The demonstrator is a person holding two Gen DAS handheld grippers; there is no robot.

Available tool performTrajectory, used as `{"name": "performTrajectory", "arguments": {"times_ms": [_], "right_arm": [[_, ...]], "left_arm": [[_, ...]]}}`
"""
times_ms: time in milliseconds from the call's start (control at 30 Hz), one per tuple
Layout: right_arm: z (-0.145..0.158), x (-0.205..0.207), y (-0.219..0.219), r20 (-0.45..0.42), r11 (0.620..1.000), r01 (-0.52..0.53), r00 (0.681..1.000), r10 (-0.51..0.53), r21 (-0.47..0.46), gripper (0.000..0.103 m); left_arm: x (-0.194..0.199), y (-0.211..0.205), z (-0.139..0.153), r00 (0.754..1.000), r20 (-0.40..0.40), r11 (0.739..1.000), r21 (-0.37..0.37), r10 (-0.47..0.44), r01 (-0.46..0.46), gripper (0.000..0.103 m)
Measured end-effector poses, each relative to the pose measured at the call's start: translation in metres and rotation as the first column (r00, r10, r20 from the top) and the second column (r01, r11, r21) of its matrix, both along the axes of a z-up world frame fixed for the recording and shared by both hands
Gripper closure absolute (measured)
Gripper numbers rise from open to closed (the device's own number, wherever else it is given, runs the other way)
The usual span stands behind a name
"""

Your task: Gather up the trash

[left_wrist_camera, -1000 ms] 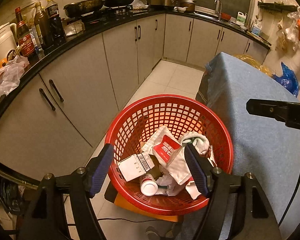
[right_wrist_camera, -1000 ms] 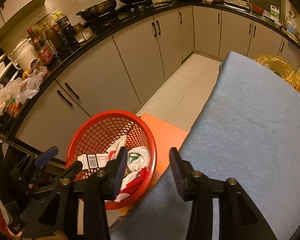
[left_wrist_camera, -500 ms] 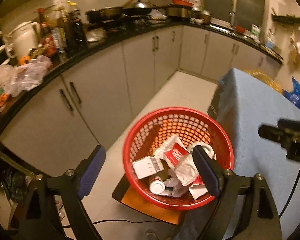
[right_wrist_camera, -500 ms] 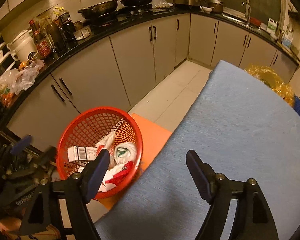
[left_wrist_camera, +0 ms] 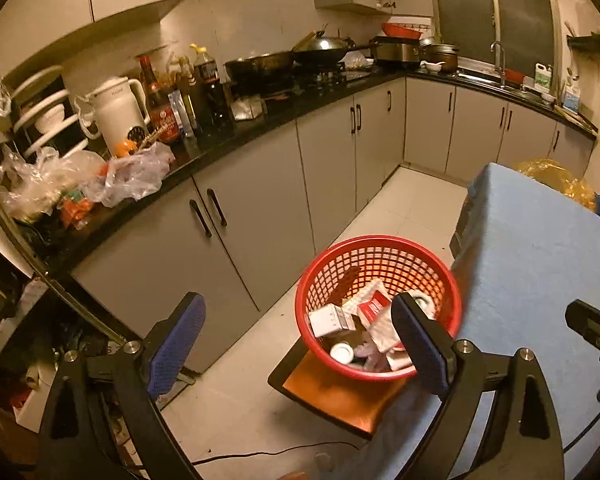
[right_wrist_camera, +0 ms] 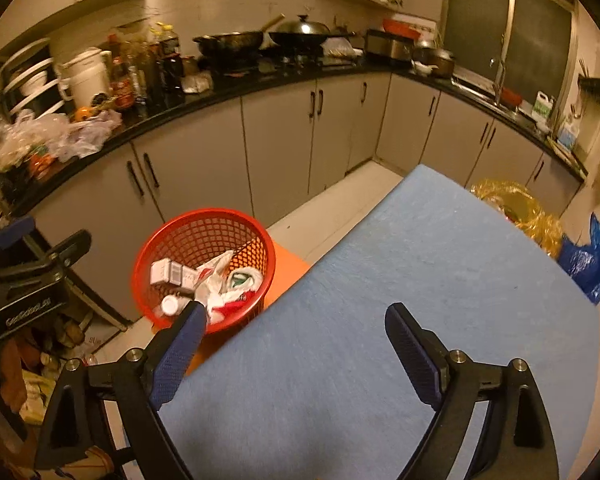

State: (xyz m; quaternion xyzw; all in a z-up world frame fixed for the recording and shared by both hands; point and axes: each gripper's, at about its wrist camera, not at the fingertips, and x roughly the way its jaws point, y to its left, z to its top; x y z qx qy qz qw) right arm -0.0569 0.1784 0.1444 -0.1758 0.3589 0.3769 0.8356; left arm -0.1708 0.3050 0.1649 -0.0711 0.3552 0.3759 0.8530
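Observation:
A red mesh basket (left_wrist_camera: pixel 380 246) stands on an orange stool (left_wrist_camera: pixel 340 396) beside the table; it also shows in the right wrist view (right_wrist_camera: pixel 204 220). It holds trash: a white carton (left_wrist_camera: pixel 330 320), a red-and-white wrapper (left_wrist_camera: pixel 374 306), a small white bottle (left_wrist_camera: pixel 341 352) and crumpled paper. My left gripper (left_wrist_camera: pixel 300 342) is open and empty, high above the floor to the left of the basket. My right gripper (right_wrist_camera: pixel 296 344) is open and empty above the blue tablecloth (right_wrist_camera: pixel 380 300), near its left edge.
Grey cabinets (left_wrist_camera: pixel 260 208) under a black counter (left_wrist_camera: pixel 300 100) run along the back, crowded with bottles, a white kettle (left_wrist_camera: pixel 118 110), woks and plastic bags. White tile floor (left_wrist_camera: pixel 404 200) lies between cabinets and table. A yellow bag (right_wrist_camera: pixel 512 208) and a blue bag (right_wrist_camera: pixel 588 256) lie beyond the table.
Both grippers have risen and pulled back from the basket, which now looks smaller. The right gripper's jaws have opened wider, and the left's too.

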Motion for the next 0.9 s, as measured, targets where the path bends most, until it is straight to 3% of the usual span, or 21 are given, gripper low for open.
{"name": "performTrajectory", "arguments": {"times_ms": [267,433,600,900], "right_arm": [[0.028,-0.046,-0.062,0.071,0.998,-0.060,0.996,0.060,0.005,0.007],[0.039,-0.063,-0.094,0.125,0.997,-0.071,0.989,0.072,-0.008,0.006],[0.043,-0.075,-0.117,0.172,0.996,-0.087,0.981,0.090,-0.028,0.006],[0.046,-0.076,-0.146,0.177,0.997,-0.066,0.982,0.070,-0.032,0.006]], "left_arm": [[-0.021,-0.061,0.038,0.999,-0.013,0.997,0.072,-0.041,0.041,0.009],[-0.030,-0.094,0.060,0.995,0.038,0.989,0.123,-0.089,0.084,0.009],[-0.032,-0.120,0.073,0.994,0.066,0.984,0.166,-0.083,0.071,0.008],[-0.015,-0.151,0.064,0.984,0.048,0.983,0.071,-0.173,0.169,0.008]]}}
